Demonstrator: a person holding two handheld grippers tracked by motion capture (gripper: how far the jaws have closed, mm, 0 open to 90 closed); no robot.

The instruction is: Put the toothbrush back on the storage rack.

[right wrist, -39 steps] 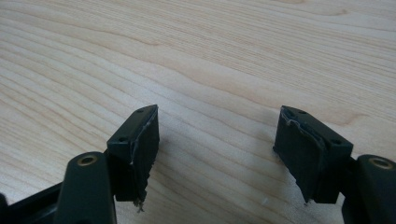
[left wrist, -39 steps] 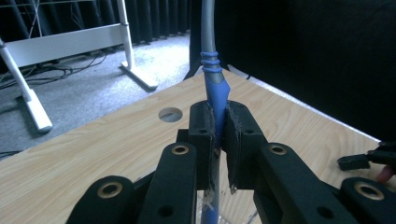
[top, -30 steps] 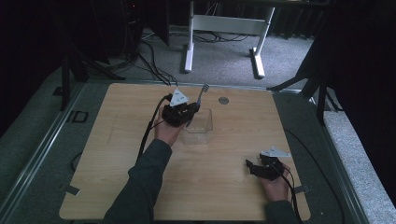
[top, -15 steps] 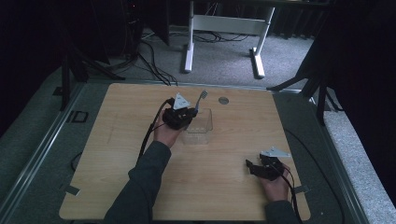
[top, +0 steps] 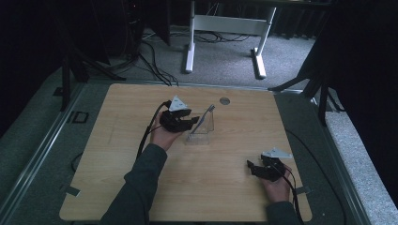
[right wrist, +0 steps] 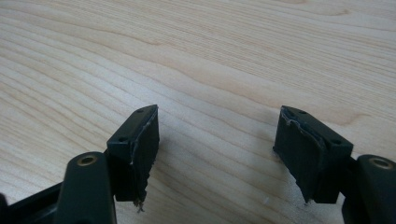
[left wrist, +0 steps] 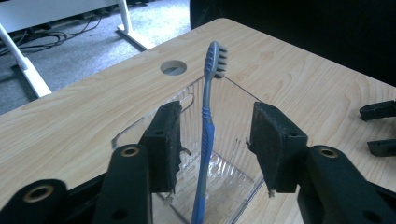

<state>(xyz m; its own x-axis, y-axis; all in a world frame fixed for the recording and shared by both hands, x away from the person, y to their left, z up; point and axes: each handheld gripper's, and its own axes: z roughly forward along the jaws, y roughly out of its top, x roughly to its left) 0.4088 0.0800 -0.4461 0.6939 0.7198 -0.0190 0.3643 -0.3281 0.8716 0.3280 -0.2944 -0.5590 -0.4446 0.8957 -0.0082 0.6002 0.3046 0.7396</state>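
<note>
A blue and grey toothbrush stands tilted in a clear plastic holder near the middle of the table, bristle head up. My left gripper is level with the holder's left side, and its jaws have just been opening. The toothbrush handle rises between the pads without touching either. Near the table's front right corner, my right gripper stands open just over bare wood with nothing between its jaws.
The wooden table has a round cable hole behind the holder. The right gripper's jaws show at the right edge of the left gripper view. Beyond the far edge are a white desk frame and floor cables.
The left gripper's jaws went from shut on the toothbrush to wide apart. The toothbrush has sunk and now leans in the clear holder. The right hand has kept still.
</note>
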